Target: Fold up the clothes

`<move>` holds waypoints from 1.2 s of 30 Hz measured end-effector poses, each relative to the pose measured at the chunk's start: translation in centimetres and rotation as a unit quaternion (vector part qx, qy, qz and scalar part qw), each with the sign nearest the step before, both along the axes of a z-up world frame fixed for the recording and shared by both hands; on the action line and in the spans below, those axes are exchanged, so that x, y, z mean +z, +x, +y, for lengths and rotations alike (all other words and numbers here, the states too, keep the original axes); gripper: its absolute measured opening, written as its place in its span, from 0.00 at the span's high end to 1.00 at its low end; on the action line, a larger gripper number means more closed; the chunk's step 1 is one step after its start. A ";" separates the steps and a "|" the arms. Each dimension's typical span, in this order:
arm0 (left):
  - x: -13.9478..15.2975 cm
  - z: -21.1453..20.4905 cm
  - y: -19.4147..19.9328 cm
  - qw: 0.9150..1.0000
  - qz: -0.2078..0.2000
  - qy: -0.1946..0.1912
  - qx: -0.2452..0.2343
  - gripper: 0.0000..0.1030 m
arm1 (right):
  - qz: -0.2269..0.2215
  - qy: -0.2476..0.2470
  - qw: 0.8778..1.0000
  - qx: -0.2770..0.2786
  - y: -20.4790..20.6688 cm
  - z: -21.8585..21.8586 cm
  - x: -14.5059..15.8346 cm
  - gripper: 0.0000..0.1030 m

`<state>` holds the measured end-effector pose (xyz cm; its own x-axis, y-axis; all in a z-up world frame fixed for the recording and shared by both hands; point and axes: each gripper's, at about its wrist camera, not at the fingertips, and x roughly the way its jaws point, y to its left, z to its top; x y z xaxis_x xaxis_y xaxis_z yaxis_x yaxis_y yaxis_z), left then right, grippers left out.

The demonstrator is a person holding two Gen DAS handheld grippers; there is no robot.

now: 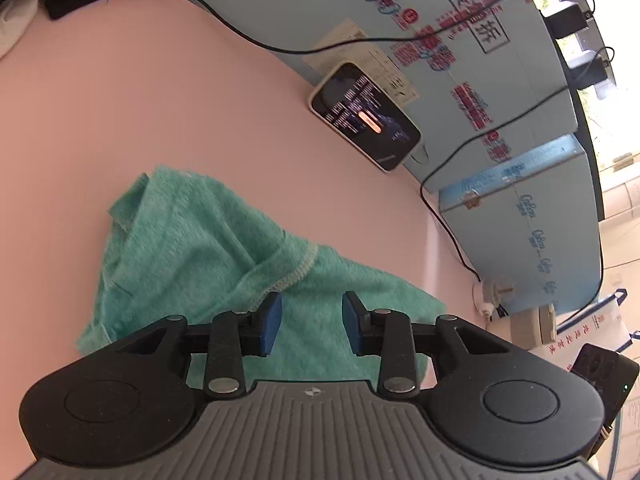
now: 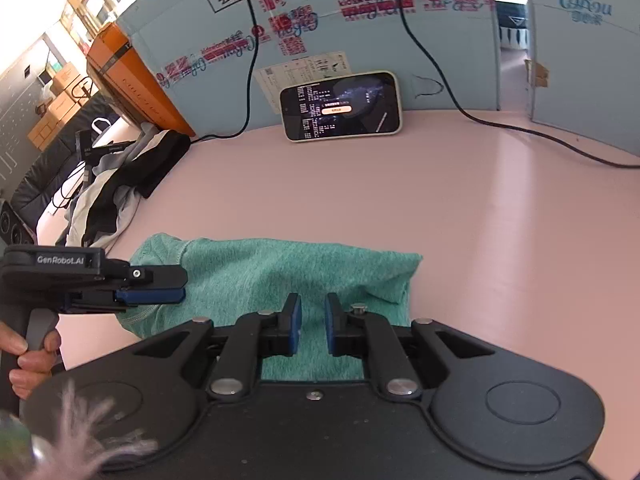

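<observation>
Hovering over rumpled teal knit garment (image 2: 280,276) at lower centre of pink table (image 2: 480,220); left gripper (image 1: 312,322) and right gripper (image 2: 313,322) both part-open, empty. Soft, light, floppy; pinch stitched hem.

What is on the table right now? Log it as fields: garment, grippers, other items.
garment: green garment, crumpled, lying on the pink table
left gripper: jaws apart, nothing between them, over the garment
right gripper: jaws narrowly apart, nothing between them, over the garment
other items: phone leaning on the blue board, screen lit; pile of clothes at the table's edge
</observation>
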<state>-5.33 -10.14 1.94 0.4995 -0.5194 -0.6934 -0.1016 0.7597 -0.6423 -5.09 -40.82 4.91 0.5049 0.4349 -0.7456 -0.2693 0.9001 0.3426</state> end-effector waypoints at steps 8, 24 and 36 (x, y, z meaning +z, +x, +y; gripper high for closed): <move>-1.9 2.5 2.6 0.999 0.004 0.040 0.035 0.93 | 0.031 0.026 0.998 -0.054 4.2 -0.8 -3.0 0.89; 2.0 4.0 -0.5 0.996 -0.010 -0.021 0.086 0.36 | 0.078 0.204 0.967 -0.128 2.6 -6.2 -1.9 0.25; -2.6 5.7 -8.4 0.947 0.137 -0.203 0.206 0.34 | 0.221 0.368 0.880 -0.203 -6.1 -8.2 -6.2 0.20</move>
<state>-13.73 -4.43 -0.68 0.5475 -0.5713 -0.6114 -0.5418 0.3149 -0.7793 -11.24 -48.97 -1.33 0.4624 0.7324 -0.4998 0.3291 0.3817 0.8637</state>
